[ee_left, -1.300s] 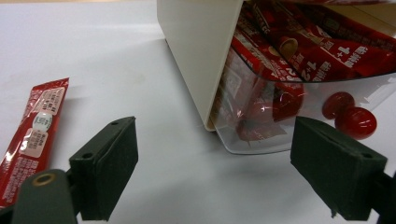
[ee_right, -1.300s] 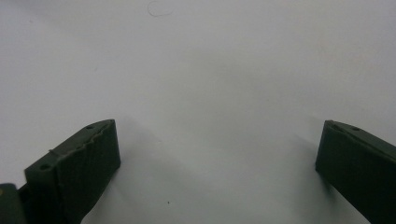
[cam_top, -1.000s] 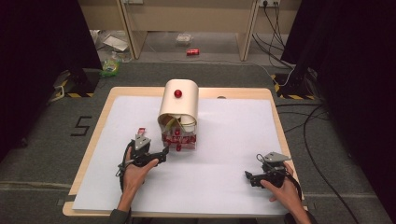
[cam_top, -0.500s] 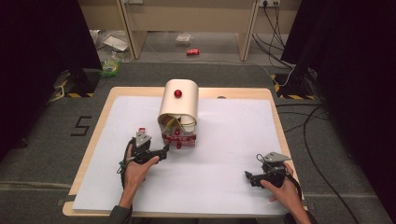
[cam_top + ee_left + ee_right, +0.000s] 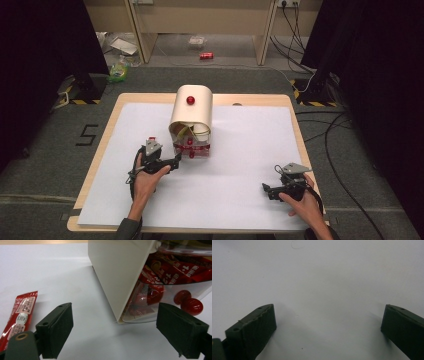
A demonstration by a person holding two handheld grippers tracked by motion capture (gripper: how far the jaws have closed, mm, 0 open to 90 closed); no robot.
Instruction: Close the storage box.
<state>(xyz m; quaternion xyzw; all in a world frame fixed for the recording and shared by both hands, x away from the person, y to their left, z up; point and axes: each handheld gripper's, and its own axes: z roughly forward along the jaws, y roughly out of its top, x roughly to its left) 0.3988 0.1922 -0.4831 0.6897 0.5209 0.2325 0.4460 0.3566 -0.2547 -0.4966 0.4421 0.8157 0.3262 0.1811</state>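
Left gripper (image 5: 115,333) is spread wide, its jaws standing to either side of the lower front corner of the cream bread-bin-style snack box (image 5: 117,277), close to the clear lid (image 5: 180,293) and its red knob (image 5: 191,306) without touching them. That framing suggests the person is lining up on the knob or the lid's lower edge, most likely to work the roll-front, which in the high view sits part way open over a heap of red snack packets (image 5: 192,146). One red sachet (image 5: 18,315) lies flat on the white sheet just left of the jaws, outside the box, so packets are probably being moved between the box and the table; which way cannot be told. In the high view the box (image 5: 192,112) stands mid-table toward the far edge, with the left gripper (image 5: 167,162) at its near left corner. Right gripper (image 5: 272,190) rests well apart at the near right of the white sheet (image 5: 324,277), jaws wide and empty, seemingly parked out of the way.
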